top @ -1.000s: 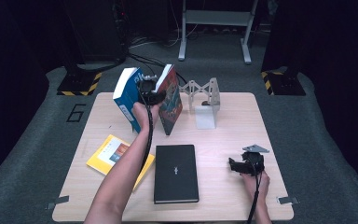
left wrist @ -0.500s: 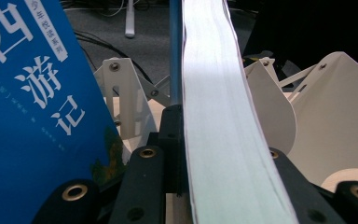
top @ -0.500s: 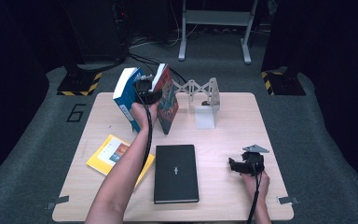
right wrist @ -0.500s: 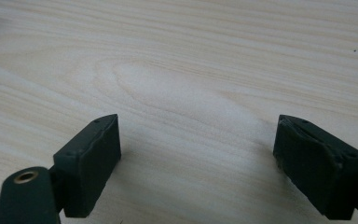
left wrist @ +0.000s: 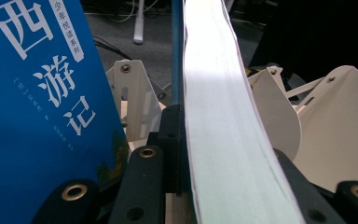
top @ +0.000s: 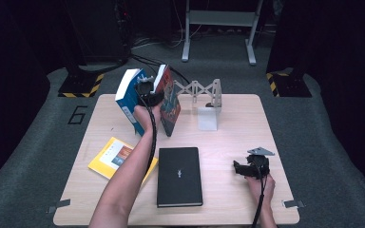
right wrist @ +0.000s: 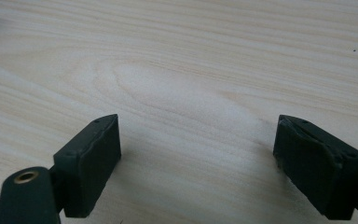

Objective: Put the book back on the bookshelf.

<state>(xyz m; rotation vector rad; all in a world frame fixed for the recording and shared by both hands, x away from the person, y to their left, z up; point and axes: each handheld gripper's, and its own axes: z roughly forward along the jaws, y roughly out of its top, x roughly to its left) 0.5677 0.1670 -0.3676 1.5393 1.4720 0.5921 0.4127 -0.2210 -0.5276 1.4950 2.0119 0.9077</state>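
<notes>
Blue and thick, the book (top: pixel 128 97) leaned at eleven o'clock on the table (top: pixel 228 137), beside the bookstand (top: pixel 204 92). We squeezed our left gripper (top: pixel 147 90) tight on the red-covered book (top: pixel 168 102), holding it upright. Our right gripper (top: pixel 240 167) rested wide open at four o'clock, holding nothing.

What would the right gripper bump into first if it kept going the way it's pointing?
Probably the black book: the right gripper, jaws open and empty, points left across the bare table toward it.
</notes>
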